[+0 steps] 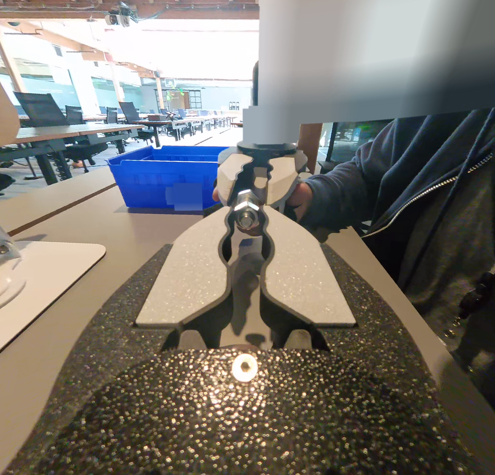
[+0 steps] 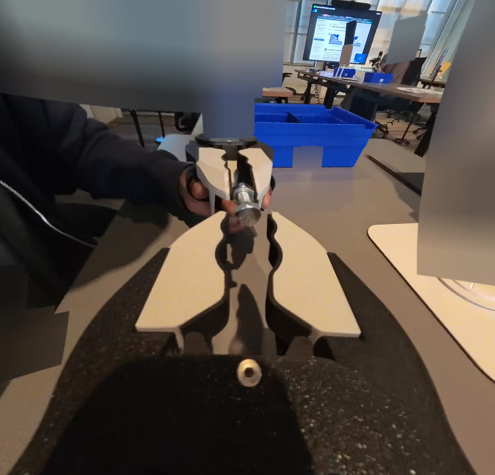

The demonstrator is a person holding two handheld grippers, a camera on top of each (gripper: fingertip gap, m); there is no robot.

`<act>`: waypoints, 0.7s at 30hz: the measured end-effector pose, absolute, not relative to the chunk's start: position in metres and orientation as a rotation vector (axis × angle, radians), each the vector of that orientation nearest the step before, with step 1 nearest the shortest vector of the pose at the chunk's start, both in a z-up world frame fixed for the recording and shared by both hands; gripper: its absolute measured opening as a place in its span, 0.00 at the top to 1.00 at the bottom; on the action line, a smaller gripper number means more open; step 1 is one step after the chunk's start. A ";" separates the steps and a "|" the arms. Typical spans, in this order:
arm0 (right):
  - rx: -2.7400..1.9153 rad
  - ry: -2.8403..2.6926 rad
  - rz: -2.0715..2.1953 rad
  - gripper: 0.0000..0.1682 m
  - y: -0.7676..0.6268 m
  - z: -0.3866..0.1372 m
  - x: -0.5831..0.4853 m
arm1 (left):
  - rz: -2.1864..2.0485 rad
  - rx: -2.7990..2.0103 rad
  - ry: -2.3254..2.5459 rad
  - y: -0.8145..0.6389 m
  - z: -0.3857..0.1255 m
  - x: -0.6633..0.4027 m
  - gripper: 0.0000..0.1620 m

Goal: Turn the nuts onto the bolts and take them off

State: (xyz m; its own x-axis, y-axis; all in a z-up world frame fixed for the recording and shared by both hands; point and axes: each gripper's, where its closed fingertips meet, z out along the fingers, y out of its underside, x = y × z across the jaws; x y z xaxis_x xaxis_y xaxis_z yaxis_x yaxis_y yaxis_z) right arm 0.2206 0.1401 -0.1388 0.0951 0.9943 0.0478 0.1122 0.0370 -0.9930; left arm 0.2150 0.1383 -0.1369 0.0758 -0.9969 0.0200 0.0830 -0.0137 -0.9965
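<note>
- Grey table (image 1: 134,234): work surface under both grippers; desks and office chairs fill the room behind it.
- Person in a dark zip jacket (image 1: 428,194): seated at the table's edge, with a sleeve reaching toward each gripper.
- Blue bin (image 1: 160,178): stands on the table beyond the grippers, well apart from them. It has inner dividers. Contents cannot be seen.
- White pad (image 2: 401,247): lies flat on the table with rounded corners, off to the side of the grippers.
- Left gripper (image 1: 247,215): held above the table and pointing at the right gripper. Its tongs are drawn in and pinch the nut between their tips. The left hand (image 2: 198,194) wraps the handle behind it.
- Right gripper (image 2: 246,215): faces the left one, nearly tip to tip. Its tongs are spread, with a clear gap on each side of the bolt head, which sits between the tips. No contact is visible. The right hand (image 1: 300,194) grips it from behind.
- Bolt (image 2: 247,216): silver with a hex head, in the air between the two grippers and roughly level. The head points toward the right gripper, and the threaded end pokes through the nut toward the left camera.
- Nut (image 2: 241,190): silver hex, threaded onto the bolt shaft. A short run of bare thread separates it from the head.
</note>
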 end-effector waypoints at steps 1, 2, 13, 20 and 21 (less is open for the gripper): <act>-1.292 -1.258 1.028 0.88 0.138 -0.140 0.220 | -1.207 -1.196 1.095 0.137 -0.138 0.216 0.90; -1.281 -1.273 1.006 0.90 0.136 -0.141 0.219 | -1.215 -1.192 1.105 0.135 -0.138 0.218 0.90; -1.587 -1.054 1.730 0.90 0.135 -0.152 0.221 | -0.690 -1.071 1.285 0.136 -0.151 0.220 0.90; -1.529 -1.021 1.697 0.80 0.145 -0.148 0.224 | -0.800 -1.121 1.207 0.141 -0.146 0.219 0.90; -1.496 -1.055 1.594 0.80 0.147 -0.146 0.225 | -0.859 -1.135 1.179 0.142 -0.144 0.217 0.90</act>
